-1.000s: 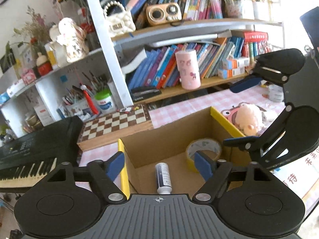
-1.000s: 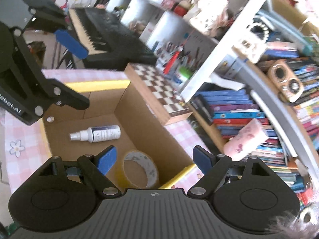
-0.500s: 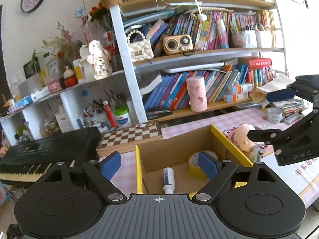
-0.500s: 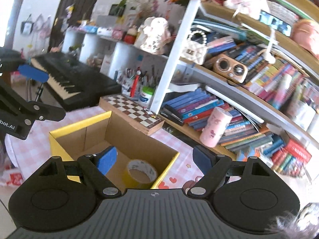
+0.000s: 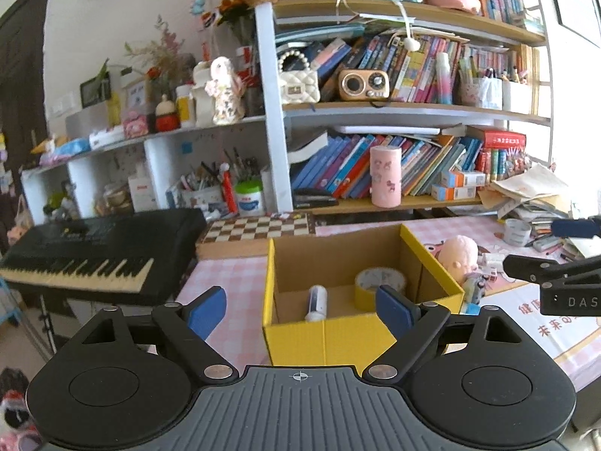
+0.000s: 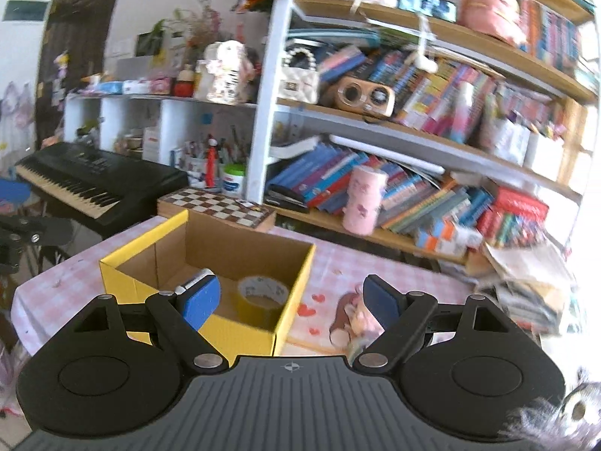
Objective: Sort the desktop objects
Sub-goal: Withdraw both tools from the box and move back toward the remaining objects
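A yellow cardboard box [image 5: 326, 334] stands open on the pink checked table. In it lie a white spray bottle [image 5: 317, 302] and a yellow tape roll [image 5: 379, 285]. My left gripper [image 5: 300, 308] is open and empty, held back in front of the box's near wall. At the right edge of that view my right gripper [image 5: 550, 246] is also open. In the right wrist view the box [image 6: 240, 334] sits low and left, with the tape roll [image 6: 263, 293] showing. The bottle [image 6: 195, 280] is half hidden behind a finger. The right gripper [image 6: 290, 300] holds nothing.
A pink plush doll [image 5: 456, 253] and a small grey roll [image 5: 517, 231] lie right of the box, near a pile of papers [image 5: 533, 195]. A chessboard [image 5: 259, 227] and a black keyboard [image 5: 97, 259] stand behind and to the left. Full bookshelves [image 5: 375, 112] close the back.
Both grippers have drawn back from over the box and rolled level, so the box now shows from outside its front. The left jaws stand slightly wider.
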`<state>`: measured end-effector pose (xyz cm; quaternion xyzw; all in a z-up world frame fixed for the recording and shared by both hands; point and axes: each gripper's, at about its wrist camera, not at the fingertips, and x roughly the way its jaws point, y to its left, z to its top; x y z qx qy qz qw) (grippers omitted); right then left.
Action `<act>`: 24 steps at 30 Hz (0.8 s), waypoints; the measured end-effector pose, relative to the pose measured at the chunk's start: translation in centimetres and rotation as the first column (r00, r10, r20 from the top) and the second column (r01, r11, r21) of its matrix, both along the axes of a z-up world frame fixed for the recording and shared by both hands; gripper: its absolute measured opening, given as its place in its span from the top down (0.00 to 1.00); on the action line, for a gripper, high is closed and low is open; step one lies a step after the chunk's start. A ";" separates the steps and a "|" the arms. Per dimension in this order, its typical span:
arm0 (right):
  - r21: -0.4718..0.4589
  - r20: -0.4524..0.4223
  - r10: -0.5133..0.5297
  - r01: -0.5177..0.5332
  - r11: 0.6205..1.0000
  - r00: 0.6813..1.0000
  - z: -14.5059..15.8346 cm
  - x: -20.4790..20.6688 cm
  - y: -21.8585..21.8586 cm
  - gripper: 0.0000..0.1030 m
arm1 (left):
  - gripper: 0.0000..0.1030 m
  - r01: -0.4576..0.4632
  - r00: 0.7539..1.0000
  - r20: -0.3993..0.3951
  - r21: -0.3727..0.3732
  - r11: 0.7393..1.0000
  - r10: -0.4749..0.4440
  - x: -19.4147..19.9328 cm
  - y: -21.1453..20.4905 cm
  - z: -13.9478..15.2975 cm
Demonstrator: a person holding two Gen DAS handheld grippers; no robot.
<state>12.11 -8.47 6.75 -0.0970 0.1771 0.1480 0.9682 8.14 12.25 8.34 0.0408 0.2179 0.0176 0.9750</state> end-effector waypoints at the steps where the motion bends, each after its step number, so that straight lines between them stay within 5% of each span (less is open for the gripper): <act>1: 0.008 -0.005 -0.014 0.014 1.000 1.000 -0.3 -0.4 -0.1 0.20 | 0.13 -0.002 1.000 -0.003 -0.003 1.000 0.002 -0.3 0.1 -0.2; 24: 0.025 -0.128 -0.173 0.177 0.984 0.977 -5.4 -6.2 -0.3 0.20 | 0.13 -0.026 0.993 -0.115 -0.027 0.999 0.023 -3.8 -0.1 -4.3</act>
